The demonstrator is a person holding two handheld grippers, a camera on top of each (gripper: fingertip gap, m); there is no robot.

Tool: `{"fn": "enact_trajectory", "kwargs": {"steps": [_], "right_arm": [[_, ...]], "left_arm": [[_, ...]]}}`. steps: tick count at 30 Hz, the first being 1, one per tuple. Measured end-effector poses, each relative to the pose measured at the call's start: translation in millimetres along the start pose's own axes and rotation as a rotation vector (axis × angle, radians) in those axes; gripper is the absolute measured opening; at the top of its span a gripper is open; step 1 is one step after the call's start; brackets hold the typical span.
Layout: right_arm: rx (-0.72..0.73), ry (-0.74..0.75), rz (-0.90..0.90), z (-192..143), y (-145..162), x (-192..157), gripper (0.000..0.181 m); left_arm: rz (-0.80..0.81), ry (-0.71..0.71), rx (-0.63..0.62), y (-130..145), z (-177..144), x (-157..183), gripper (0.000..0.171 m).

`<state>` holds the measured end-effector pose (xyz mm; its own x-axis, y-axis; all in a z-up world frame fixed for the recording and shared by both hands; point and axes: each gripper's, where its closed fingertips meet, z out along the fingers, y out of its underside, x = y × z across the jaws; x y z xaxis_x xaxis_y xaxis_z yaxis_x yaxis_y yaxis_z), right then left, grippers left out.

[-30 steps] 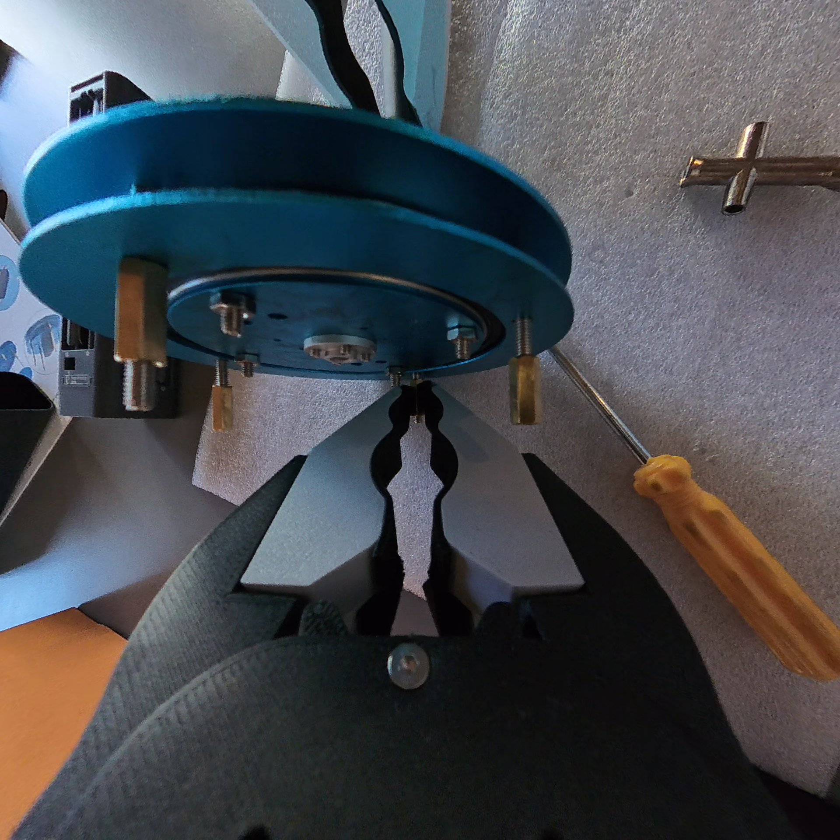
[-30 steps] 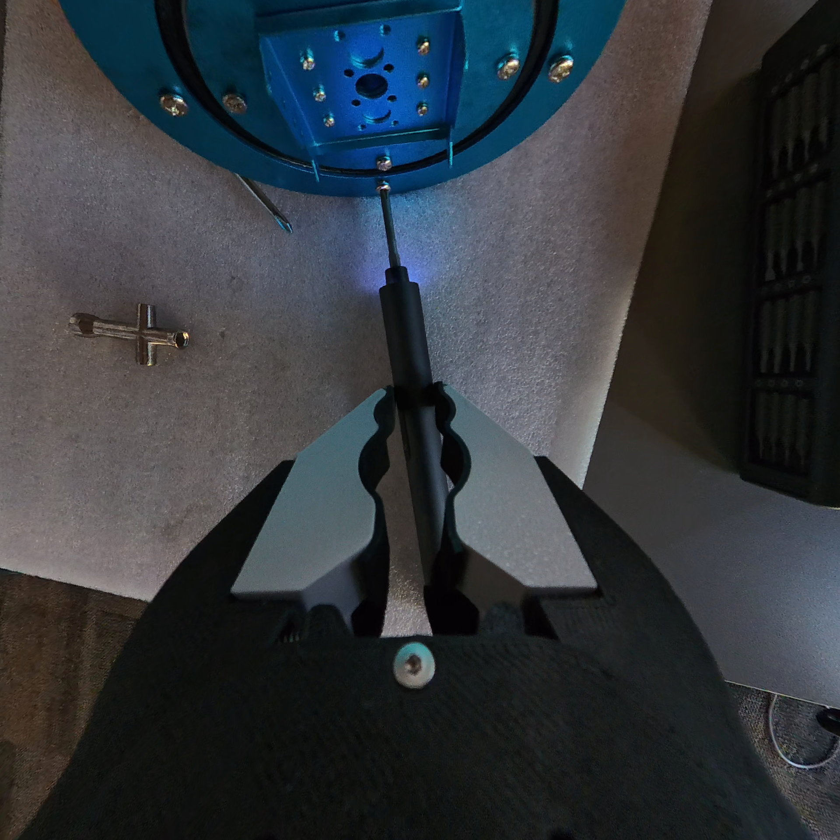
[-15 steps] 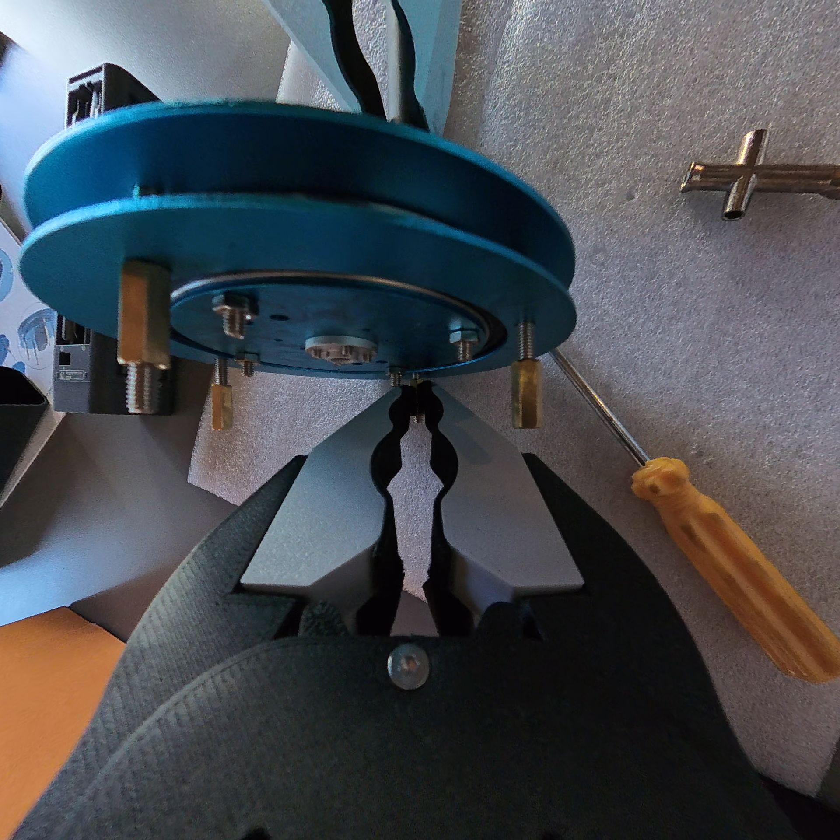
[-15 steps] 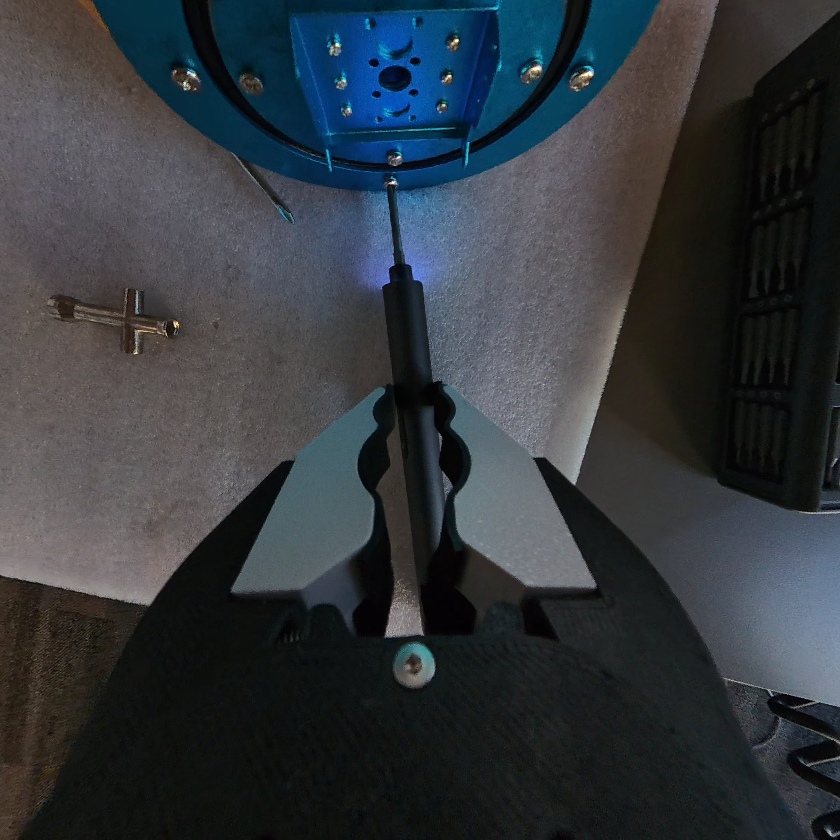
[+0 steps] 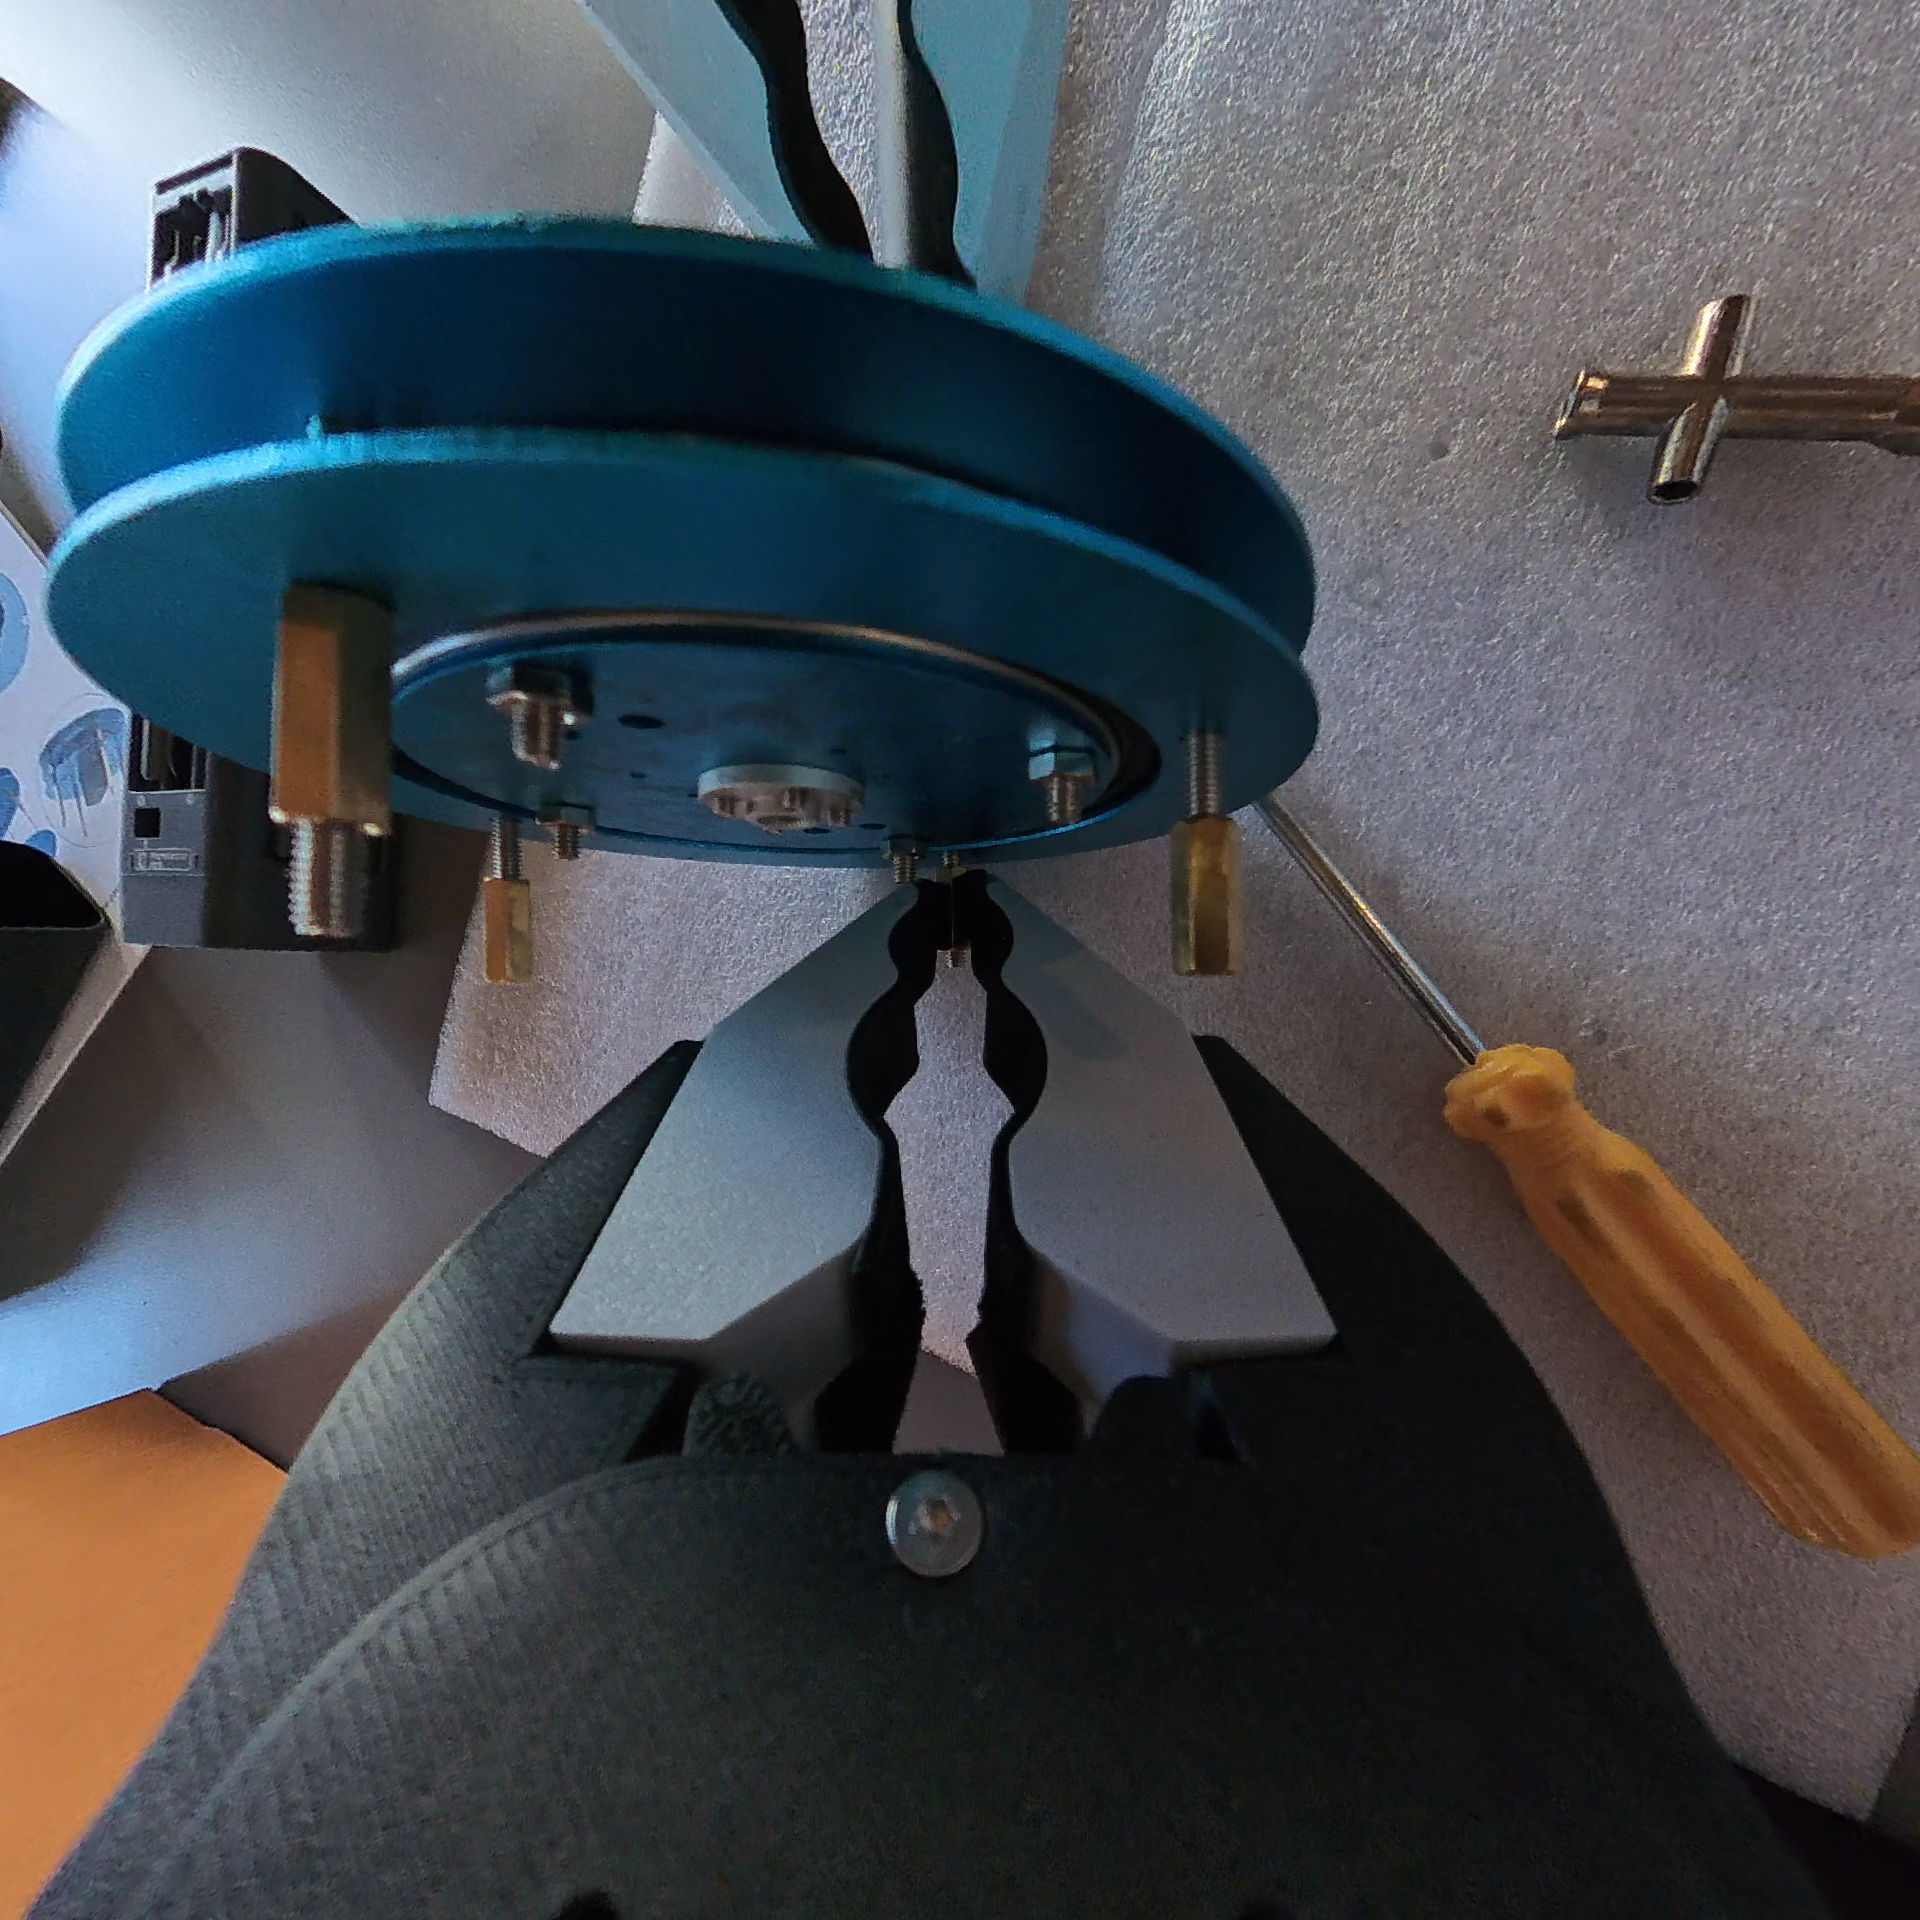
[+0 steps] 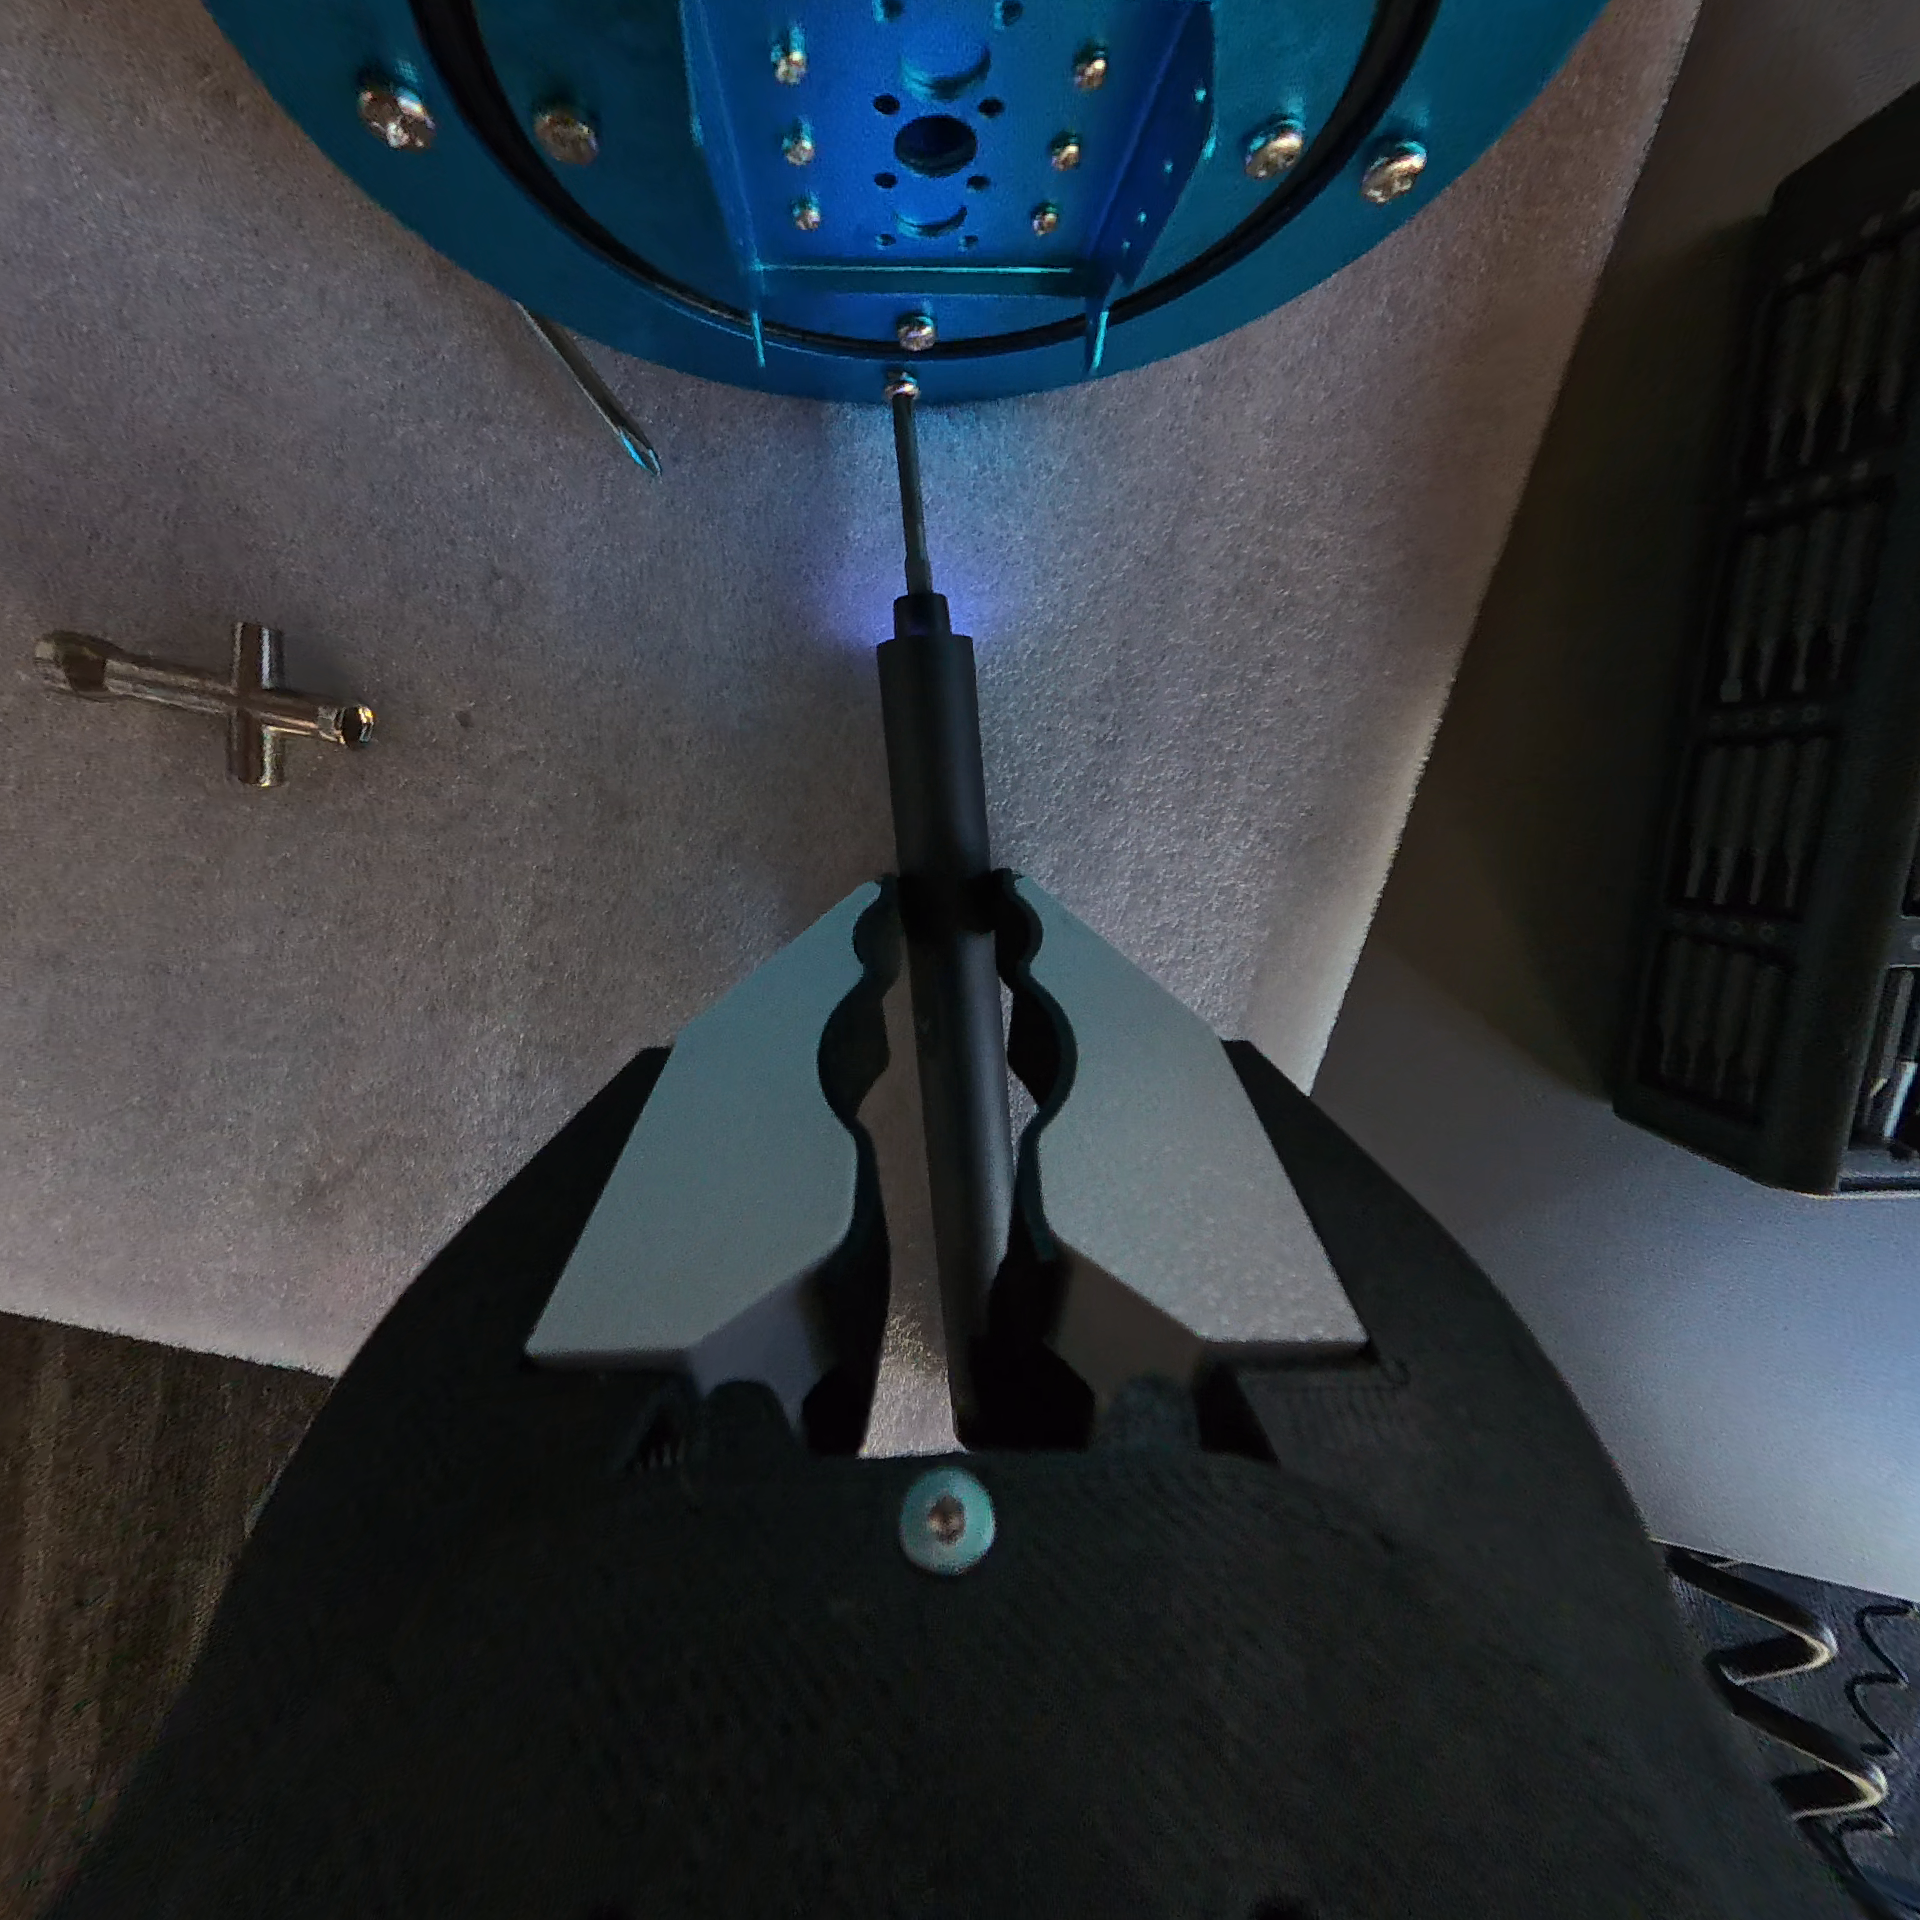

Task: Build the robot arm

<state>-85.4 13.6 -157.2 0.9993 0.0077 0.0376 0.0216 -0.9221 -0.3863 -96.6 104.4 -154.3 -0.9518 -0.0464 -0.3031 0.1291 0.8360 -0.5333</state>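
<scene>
A round blue metal turntable base (image 5: 675,540) of two stacked discs is held up off the white foam mat. My left gripper (image 5: 951,914) is shut on a small brass standoff (image 5: 953,925) that hangs from the disc's near underside. Other brass standoffs (image 5: 330,717) hang from the same face. My right gripper (image 6: 940,894) is shut on a thin black powered screwdriver (image 6: 935,790) with a blue glow at its nose. Its bit tip rests on a screw (image 6: 900,389) at the rim of the blue base (image 6: 644,301). The right gripper also shows beyond the disc in the left wrist view (image 5: 894,125).
A yellow-handled screwdriver (image 5: 1662,1288) lies on the foam mat (image 5: 1558,727), its tip under the disc. A metal cross wrench (image 5: 1704,405) lies to the right, and shows in the right wrist view (image 6: 223,701). A black bit case (image 6: 1787,665) stands right. A grey-black block (image 5: 197,852) stands left. The left gripper's tips are roughly 10 cm from the right gripper's. My right tips are roughly 11 cm from the metal cross wrench (image 5: 1704,405). My right wrist view (image 6: 236,700) looks at it from another angle.
The right gripper and screwdriver have closed in on the blue base, the bit staying on the rim screw. The left gripper keeps its hold, almost still.
</scene>
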Motion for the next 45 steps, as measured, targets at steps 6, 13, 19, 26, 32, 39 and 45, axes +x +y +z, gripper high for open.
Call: {"fn": "enact_trajectory", "kwargs": {"steps": [6,13,19,26,32,39,45], "right_arm": [[-0.005,0.015,-0.035,-0.1,-0.2,-0.2,0.015],[0.024,0.003,-0.055,-0.8,-1.0,-0.9,0.017],[0.018,-0.032,-0.030,-5.5,4.8,-0.3,0.018],[0.018,-0.051,-0.038,-5.3,5.5,-0.9,0.017],[0.031,-0.159,0.031,-8.2,2.7,-3.5,0.020],[0.033,-0.327,0.113,-13.8,-4.6,5.2,0.022],[-0.020,-0.439,0.138,-10.2,-0.4,-1.9,0.021]], "left_arm": [[0.000,0.002,0.004,0.2,0.0,0.0,0.004],[0.002,0.000,0.005,0.3,0.0,0.0,0.004],[0.006,-0.001,0.000,0.3,0.0,-0.1,0.004],[0.003,-0.002,0.002,0.3,-0.1,0.0,0.004],[0.007,-0.003,-0.002,0.3,-0.1,0.1,0.004],[0.007,-0.006,-0.002,0.2,-0.3,0.1,0.004],[0.009,-0.004,-0.004,0.3,-0.4,0.1,0.004]]}}
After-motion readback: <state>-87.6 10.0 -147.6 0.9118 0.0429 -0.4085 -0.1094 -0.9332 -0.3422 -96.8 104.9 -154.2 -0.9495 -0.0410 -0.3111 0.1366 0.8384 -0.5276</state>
